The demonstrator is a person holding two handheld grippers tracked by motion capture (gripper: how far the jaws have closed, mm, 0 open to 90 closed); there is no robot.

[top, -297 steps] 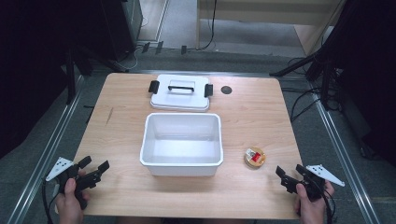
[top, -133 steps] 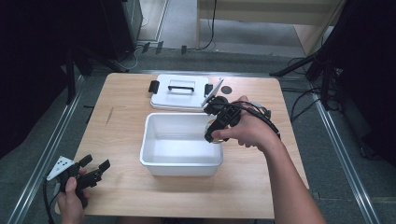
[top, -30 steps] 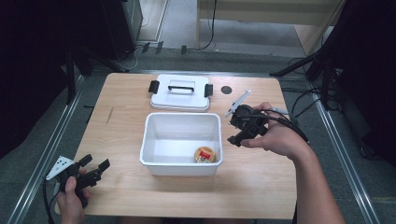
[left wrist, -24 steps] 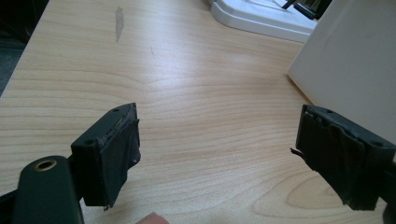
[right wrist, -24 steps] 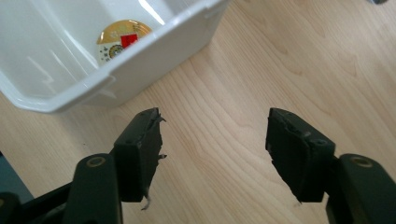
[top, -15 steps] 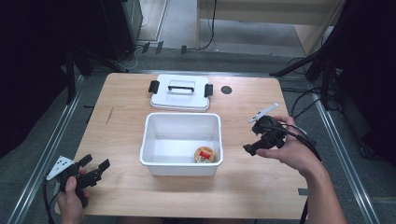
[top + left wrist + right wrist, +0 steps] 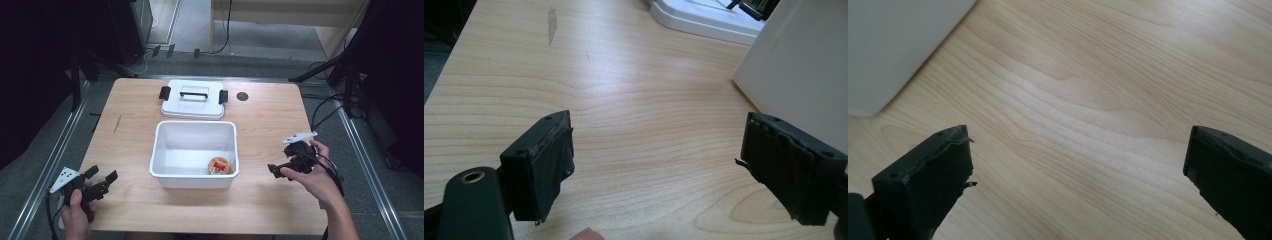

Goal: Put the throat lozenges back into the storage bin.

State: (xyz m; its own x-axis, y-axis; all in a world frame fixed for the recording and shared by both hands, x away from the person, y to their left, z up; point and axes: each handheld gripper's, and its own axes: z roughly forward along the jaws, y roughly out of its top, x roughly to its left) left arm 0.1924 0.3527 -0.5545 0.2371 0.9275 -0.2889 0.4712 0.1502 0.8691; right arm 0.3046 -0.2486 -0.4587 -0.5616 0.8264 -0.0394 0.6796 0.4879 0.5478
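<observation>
Holding both sets of jaws spread and empty, I keep the right gripper [image 7: 280,170] beside the white bin [image 7: 194,177] and the left gripper [image 7: 102,180] low on the surface [image 7: 135,105]. The small round snack [image 7: 218,165] lies inside; fitting the lid [image 7: 193,99] seems next.

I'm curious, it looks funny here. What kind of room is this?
Probably a lab or workshop set up for recording, not a home: a bare wooden table ringed by black stands and floor cables, with a person holding a handheld gripper.
</observation>
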